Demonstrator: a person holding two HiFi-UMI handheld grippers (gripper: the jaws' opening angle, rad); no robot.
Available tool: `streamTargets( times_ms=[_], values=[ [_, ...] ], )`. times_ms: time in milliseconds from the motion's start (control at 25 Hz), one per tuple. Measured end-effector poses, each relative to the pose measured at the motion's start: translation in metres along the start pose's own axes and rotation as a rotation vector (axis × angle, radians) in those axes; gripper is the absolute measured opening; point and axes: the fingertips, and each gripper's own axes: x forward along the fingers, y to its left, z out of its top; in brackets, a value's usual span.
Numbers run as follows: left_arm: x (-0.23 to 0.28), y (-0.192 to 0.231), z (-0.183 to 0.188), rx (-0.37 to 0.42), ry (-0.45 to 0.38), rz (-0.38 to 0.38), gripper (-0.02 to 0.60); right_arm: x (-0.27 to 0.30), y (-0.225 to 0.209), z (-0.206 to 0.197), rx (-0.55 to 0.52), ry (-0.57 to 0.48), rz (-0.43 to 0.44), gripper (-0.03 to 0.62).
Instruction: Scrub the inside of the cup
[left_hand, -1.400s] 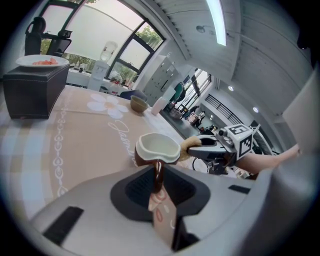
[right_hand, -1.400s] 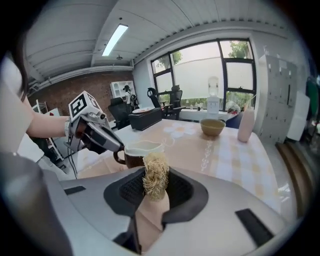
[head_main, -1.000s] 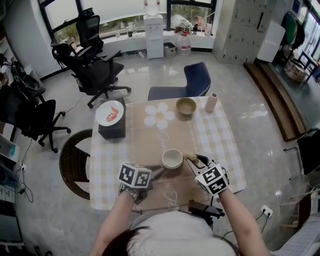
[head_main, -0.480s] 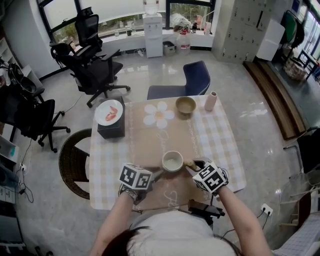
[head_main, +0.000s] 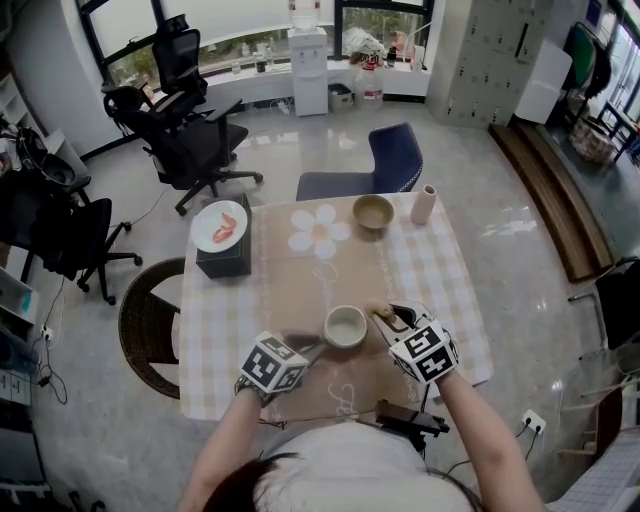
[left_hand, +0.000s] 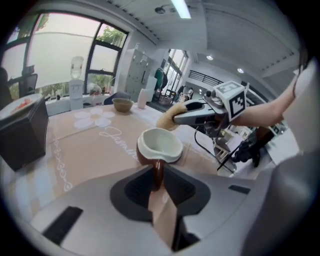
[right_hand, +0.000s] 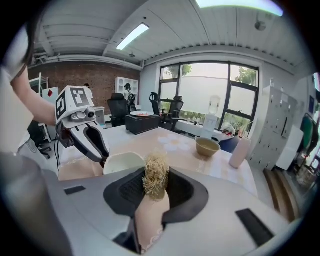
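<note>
Brown-handled cup (left_hand: 159, 145): just ahead of left jaws (white inside).
Left gripper (left_hand: 156, 176): pinching cup's handle (left_hand: 157, 169).
Right gripper (right_hand: 156, 184): clamped on brush (right_hand: 156, 176), tuft beyond jaws, beside cup.

One word legible
White cursive "Jasm…" on the beige runner (left_hand: 85, 150), its end hidden behind the cup (left_hand: 159, 144).

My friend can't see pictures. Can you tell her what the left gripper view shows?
The left tool grips the brown handle of a cup that is white inside, over a beige table runner. Just beyond the cup's rim, the right tool holds a straw-coloured scrubber.
</note>
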Motion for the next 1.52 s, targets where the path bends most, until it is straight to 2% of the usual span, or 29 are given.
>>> streamTargets(
  times_ms=[120,240,760,840,960,1080,1280,1520],
  values=[
    [-0.001,0.005,-0.001,0.127,-0.026,0.04,0.066,0.005,0.004,-0.004,0.005,0.004,0.008,0.098],
    [-0.004,0.011,-0.002,0.197,-0.039,0.069,0.066,0.011,0.011,-0.013,0.019,0.035,0.04,0.097],
    [-0.004,0.017,-0.01,0.31,-0.036,0.104,0.066,0.015,0.025,-0.045,0.086,0.184,0.122,0.097],
    [-0.005,0.015,-0.009,0.334,-0.036,0.109,0.066,0.01,0.019,-0.038,0.08,0.174,0.117,0.097],
    [-0.005,0.014,-0.005,0.401,-0.038,0.13,0.066,0.004,0.005,-0.015,0.096,0.098,0.093,0.098],
    [-0.004,0.013,-0.004,0.454,-0.041,0.149,0.066,0.004,0.0,0.005,0.102,0.033,0.109,0.098],
    [-0.003,0.012,-0.003,0.503,-0.033,0.162,0.066,0.013,0.008,0.009,0.045,0.028,0.161,0.098],
    [-0.002,0.009,-0.001,0.526,-0.026,0.166,0.066,0.025,0.015,0.011,0.01,0.028,0.23,0.097]
  ],
)
